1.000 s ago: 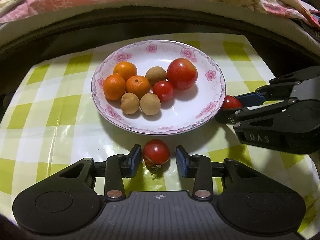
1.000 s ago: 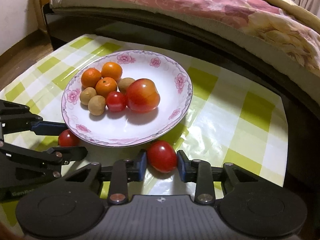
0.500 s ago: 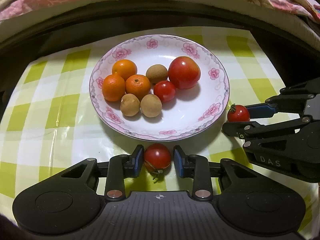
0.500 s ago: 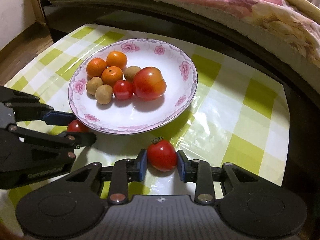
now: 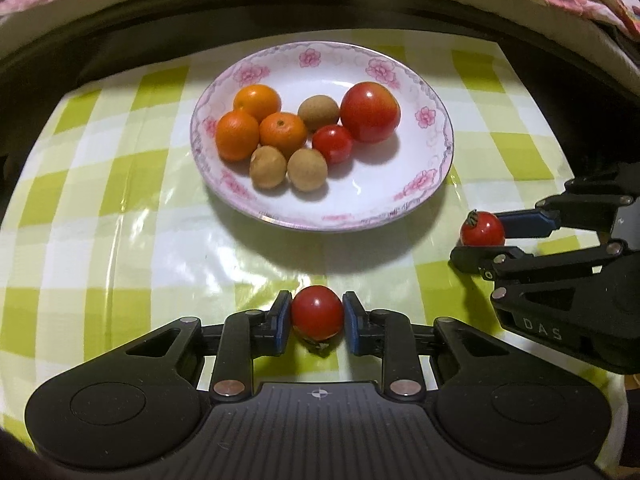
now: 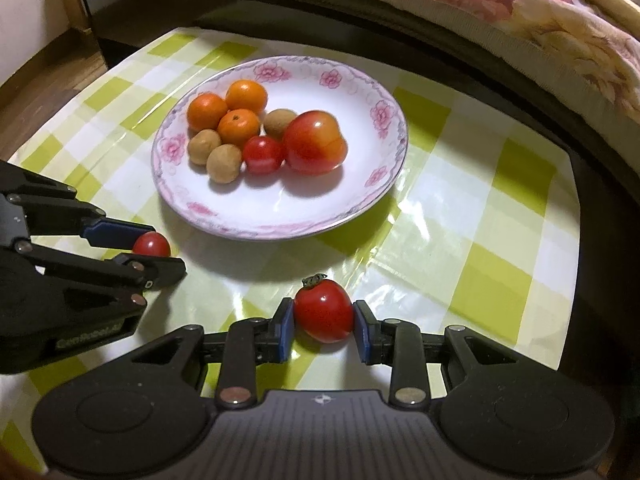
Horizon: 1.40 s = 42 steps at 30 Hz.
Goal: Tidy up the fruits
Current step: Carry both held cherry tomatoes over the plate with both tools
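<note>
Both fingers now clamped — left (image 5: 317, 316) on one cherry tomato (image 5: 317, 312), right (image 6: 323, 322) on another (image 6: 323, 312) — lifted off the counter (image 5: 120, 216); plate (image 5: 400, 208) next.

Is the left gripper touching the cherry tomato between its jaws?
Touching: the left wrist view shows both blue jaws of the left gripper pressed against the cherry tomato.

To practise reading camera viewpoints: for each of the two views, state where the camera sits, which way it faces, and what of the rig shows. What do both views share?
Left wrist: sits on the left gripper, facing the plate; its fingers grip a cherry tomato; the right gripper enters at right.
Right wrist: sits on the right gripper, facing the plate from its other side; the left gripper enters at left.
Shared: plate, both held tomatoes, checked tablecloth.
</note>
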Tool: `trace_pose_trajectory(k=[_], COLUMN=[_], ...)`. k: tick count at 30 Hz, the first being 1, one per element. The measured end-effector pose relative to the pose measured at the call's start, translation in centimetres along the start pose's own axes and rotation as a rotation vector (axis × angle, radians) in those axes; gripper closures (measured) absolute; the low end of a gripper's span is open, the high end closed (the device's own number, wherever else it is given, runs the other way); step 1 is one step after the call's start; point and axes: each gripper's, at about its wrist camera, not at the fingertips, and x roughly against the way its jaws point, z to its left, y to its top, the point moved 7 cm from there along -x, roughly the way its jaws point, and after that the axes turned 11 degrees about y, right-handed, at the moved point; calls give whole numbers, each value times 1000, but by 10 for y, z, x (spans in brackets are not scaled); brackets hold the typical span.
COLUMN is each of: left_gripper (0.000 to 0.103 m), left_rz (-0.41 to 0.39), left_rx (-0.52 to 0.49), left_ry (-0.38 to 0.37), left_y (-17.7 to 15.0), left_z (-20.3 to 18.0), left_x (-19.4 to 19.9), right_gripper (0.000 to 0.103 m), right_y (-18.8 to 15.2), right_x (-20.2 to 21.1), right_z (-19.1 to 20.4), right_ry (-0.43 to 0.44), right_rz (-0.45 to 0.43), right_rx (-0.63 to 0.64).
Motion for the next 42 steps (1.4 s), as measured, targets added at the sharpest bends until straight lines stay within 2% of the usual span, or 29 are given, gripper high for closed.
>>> trace_pose_trajectory(k=[10, 23, 42], left_gripper=[68, 68, 68], left_rz=[3, 14, -28], left_rx=[4, -27, -12], left_ry=[-29, -14, 28], left_y=[-21, -37, -19], left_z=[4, -1, 6], left_x=[19, 22, 25], right_gripper=[70, 70, 70], right_y=[-22, -40, -16], right_x=[11, 15, 17], right_z=[15, 30, 33], right_ry=[11, 7, -68], right_rz=[36, 51, -13], right_rx=[-2, 1, 39])
